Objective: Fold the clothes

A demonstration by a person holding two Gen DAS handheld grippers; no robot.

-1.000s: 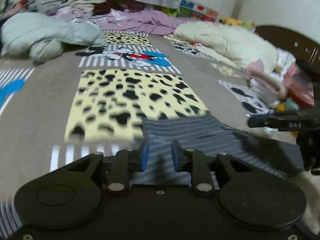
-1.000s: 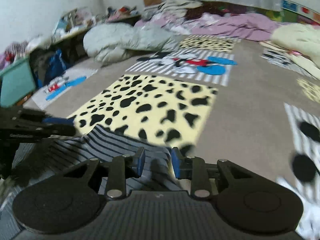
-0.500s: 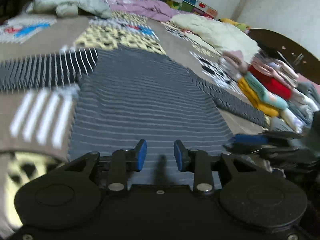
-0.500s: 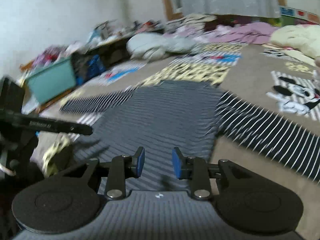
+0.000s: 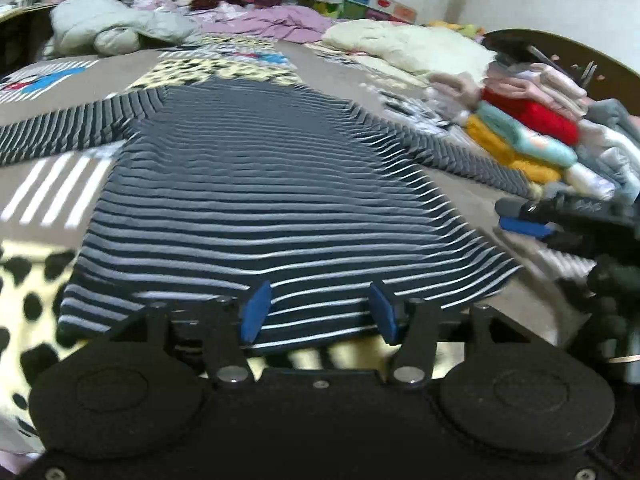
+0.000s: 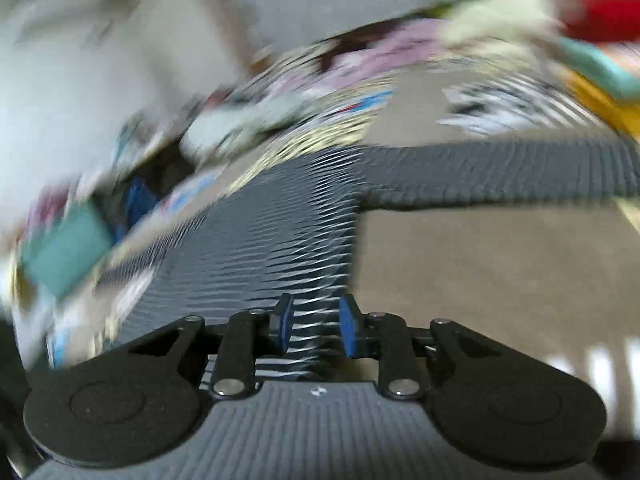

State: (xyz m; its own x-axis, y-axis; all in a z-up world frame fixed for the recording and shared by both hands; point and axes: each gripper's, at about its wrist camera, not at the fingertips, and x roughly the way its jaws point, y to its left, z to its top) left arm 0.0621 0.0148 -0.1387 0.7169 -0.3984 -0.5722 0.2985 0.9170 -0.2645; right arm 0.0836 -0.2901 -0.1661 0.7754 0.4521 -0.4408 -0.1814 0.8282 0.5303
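A dark long-sleeved shirt with white stripes (image 5: 260, 184) lies spread flat on the patterned bedspread (image 5: 24, 280), sleeves out to both sides. My left gripper (image 5: 318, 312) is open at the shirt's near hem, with the hem between its blue pads. My right gripper (image 6: 314, 328) is open over the shirt's right side edge (image 6: 280, 248), below the sleeve (image 6: 500, 176); this view is heavily blurred. The right gripper also shows at the right edge of the left wrist view (image 5: 560, 224).
A stack of folded clothes (image 5: 532, 128) in red, yellow, teal and pink sits at the right by a dark headboard (image 5: 560, 52). A cream blanket (image 5: 412, 48), purple cloth (image 5: 280, 20) and grey bedding (image 5: 112, 28) lie at the far end.
The left gripper's jaws have opened wider at the hem. The right gripper has swung fast to the shirt's right edge, blurring its view. A second ago only a corner of the shirt showed.
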